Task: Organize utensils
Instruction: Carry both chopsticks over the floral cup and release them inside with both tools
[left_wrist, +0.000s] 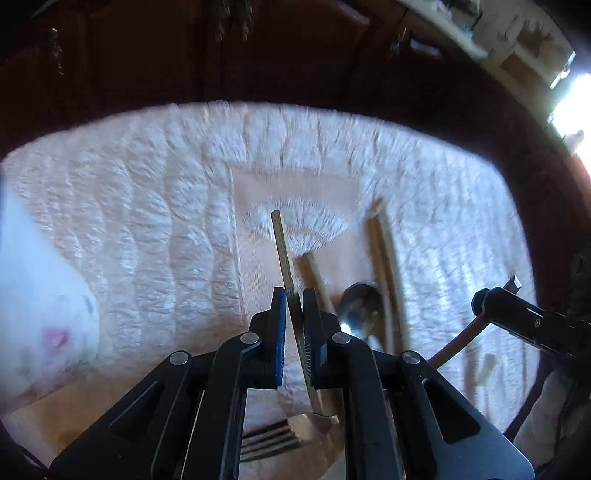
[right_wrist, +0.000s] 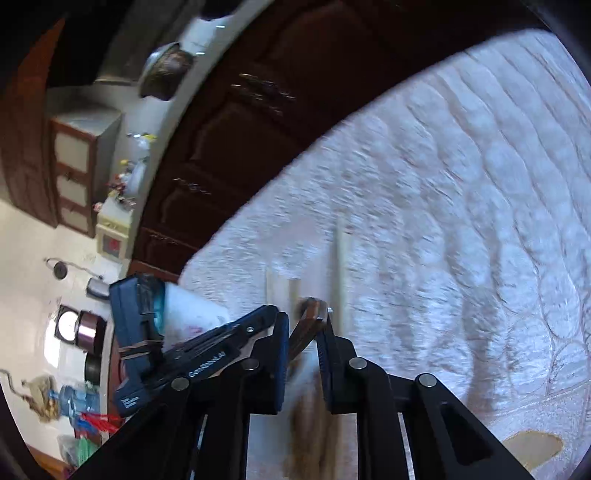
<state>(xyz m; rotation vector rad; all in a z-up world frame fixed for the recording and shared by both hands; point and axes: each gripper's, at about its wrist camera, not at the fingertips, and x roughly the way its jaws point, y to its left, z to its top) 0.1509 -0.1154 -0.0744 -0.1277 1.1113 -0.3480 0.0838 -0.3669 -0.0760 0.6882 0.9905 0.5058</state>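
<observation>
Gold fork (left_wrist: 284, 254) pinched by its handle in left tool (left_wrist: 294, 308), right tool (right_wrist: 303, 326) clamping brown-handled utensil (right_wrist: 308, 321); lift both clear of spoon (left_wrist: 360, 308) without snagging bedspread (left_wrist: 147, 221).

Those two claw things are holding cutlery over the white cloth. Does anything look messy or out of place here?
Somewhat. The left gripper pinches a fork by its handle, prongs pointing back toward the camera. A spoon and pale sticks lie loosely on the quilted cloth, not lined up. Nothing looks spilled or broken.
</observation>
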